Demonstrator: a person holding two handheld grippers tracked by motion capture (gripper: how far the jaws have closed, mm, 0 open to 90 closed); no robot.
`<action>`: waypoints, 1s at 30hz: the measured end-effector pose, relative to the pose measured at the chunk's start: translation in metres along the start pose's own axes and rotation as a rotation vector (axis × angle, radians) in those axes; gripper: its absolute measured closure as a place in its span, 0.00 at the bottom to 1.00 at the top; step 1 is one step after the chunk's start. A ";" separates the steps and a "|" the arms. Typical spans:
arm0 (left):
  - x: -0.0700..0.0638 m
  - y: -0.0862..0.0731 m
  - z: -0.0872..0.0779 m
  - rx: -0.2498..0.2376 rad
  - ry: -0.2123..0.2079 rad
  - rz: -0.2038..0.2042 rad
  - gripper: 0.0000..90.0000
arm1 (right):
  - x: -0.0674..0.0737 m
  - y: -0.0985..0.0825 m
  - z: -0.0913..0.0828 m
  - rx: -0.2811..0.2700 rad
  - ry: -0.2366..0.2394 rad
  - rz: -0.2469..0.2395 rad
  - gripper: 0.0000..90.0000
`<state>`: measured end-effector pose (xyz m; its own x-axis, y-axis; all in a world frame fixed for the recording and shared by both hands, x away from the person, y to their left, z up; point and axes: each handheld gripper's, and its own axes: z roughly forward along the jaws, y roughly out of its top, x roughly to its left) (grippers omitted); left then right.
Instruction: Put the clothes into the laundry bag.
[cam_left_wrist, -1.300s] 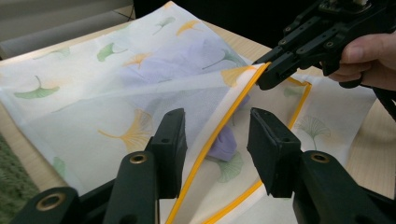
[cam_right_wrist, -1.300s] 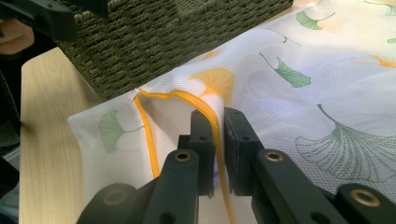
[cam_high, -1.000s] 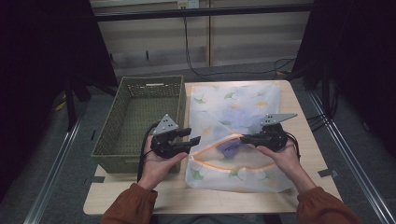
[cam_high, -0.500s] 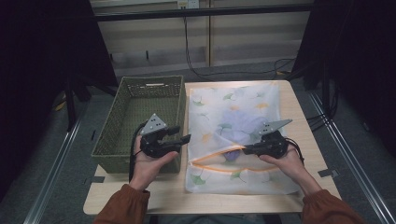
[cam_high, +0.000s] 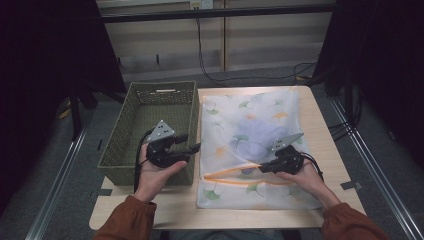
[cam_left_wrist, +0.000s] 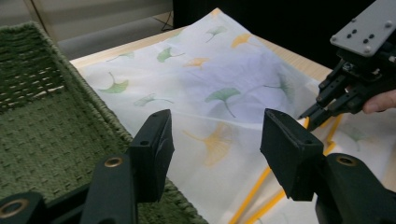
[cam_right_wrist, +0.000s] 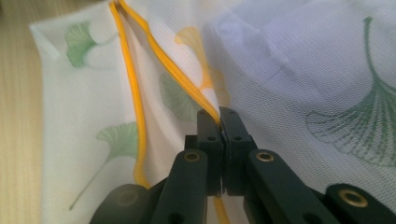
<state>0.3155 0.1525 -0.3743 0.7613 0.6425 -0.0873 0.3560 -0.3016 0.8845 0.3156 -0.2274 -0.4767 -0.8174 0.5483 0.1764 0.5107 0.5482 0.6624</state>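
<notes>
High view: the left gripper (cam_high: 192, 146) has drawn off lower left over the basket (cam_high: 150, 100), fingers just opening and empty, leaving the right gripper (cam_high: 262, 169) clamping the mesh bag (cam_high: 255, 115)'s orange zipper edge (cam_right_wrist: 187, 86) mid-desk.

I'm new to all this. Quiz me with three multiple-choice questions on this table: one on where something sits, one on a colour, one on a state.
1. Where is the green woven basket?
A. left of the white leaf-print mesh bag
B. on the bag
C. on the floor

2. What colour is the bag's zipper edge?
A. blue
B. orange-yellow
C. black

3. How is the right gripper?
A. wide open
B. shut on the zipper edge
C. inside the basket

Answers: 1 A, the high view shows them side by side on the table. 2 B, two orange-yellow bands. 3 B, its fingers pinch the band.
</notes>
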 end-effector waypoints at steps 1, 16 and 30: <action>0.000 0.001 -0.001 0.000 0.004 0.003 0.48 | 0.000 -0.001 0.002 0.002 -0.003 -0.009 0.99; 0.008 -0.001 -0.014 -0.008 0.030 -0.012 0.46 | -0.003 -0.009 0.012 0.086 -0.009 -0.007 0.96; 0.014 -0.031 -0.040 -0.098 0.054 -0.071 0.37 | 0.003 -0.007 0.002 0.006 0.021 0.018 0.79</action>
<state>0.2931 0.1990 -0.3845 0.7047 0.6978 -0.1283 0.3508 -0.1854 0.9179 0.3105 -0.2284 -0.4825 -0.8132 0.5452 0.2036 0.5271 0.5418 0.6546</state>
